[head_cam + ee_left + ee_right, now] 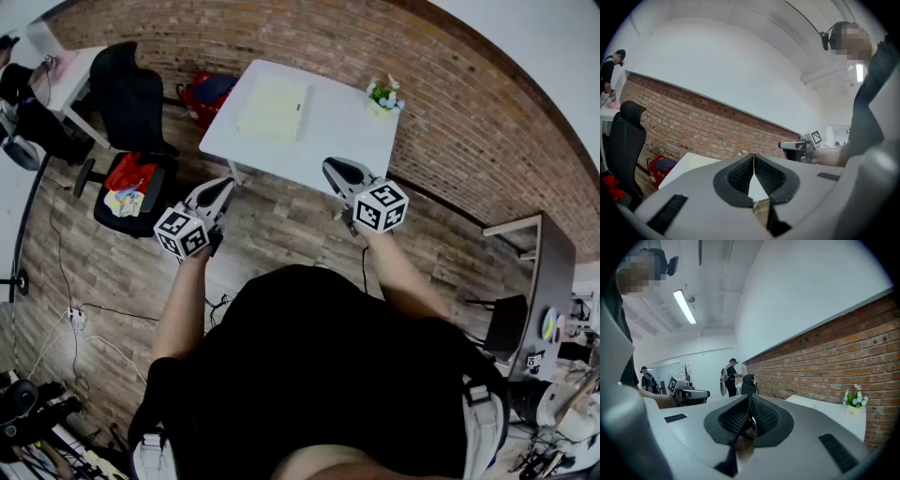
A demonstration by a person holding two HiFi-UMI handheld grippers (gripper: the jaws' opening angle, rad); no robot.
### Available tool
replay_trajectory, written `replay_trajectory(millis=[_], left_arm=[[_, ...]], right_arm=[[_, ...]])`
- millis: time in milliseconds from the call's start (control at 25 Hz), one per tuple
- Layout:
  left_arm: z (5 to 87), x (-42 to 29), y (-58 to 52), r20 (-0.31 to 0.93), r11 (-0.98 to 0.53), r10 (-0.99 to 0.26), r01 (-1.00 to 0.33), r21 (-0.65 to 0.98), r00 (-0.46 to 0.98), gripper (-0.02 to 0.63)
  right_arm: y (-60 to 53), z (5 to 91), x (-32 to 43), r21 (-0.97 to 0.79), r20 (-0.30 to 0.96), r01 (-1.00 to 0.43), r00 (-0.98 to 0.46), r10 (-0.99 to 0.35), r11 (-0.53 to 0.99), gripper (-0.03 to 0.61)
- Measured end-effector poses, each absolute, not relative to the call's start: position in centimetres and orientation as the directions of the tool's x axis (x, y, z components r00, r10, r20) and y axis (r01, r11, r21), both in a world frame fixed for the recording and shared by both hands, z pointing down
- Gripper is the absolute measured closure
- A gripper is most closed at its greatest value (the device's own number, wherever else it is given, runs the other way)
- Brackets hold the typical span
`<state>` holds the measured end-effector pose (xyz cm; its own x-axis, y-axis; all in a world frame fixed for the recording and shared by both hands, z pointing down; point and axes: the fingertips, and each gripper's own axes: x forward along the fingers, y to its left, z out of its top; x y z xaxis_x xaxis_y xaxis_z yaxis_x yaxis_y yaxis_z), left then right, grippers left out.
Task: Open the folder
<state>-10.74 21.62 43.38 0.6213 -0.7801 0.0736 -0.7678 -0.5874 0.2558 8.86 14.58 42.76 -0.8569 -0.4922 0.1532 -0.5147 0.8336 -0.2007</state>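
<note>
A pale yellow folder (274,108) lies flat and closed on the white table (347,131), toward its left half. Both grippers are held in the air short of the table's near edge, well apart from the folder. My left gripper (223,190) has its jaws pressed together with nothing between them; its own view shows the pads (753,174) meeting over the table edge. My right gripper (336,171) is likewise shut and empty, its pads (750,416) touching at the tips. Each gripper shows in the other's view.
A small pot of white flowers (383,97) stands at the table's far right corner. A black office chair (131,141) with red and yellow cloth on its seat stands left of the table, a red bag (208,92) behind it. A brick wall runs behind the table.
</note>
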Motion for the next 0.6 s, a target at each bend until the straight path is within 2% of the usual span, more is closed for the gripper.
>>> replay_trajectory(millis=[280,600], left_arm=[[43.9,-11.8,21.8,0.078,-0.589,-0.775,-0.762,0.267,0.627,0.598],[44.1,-13.2,21.3,0.094,-0.584,-0.776,-0.766,0.269,0.624,0.598]], right_arm=[[14.7,43.9,7.9,-0.209,0.190,-0.534,-0.844,-0.502,0.819,0.534],[14.4,43.5,7.6,-0.221,0.177,-0.571,-0.821,-0.543,0.791,0.534]])
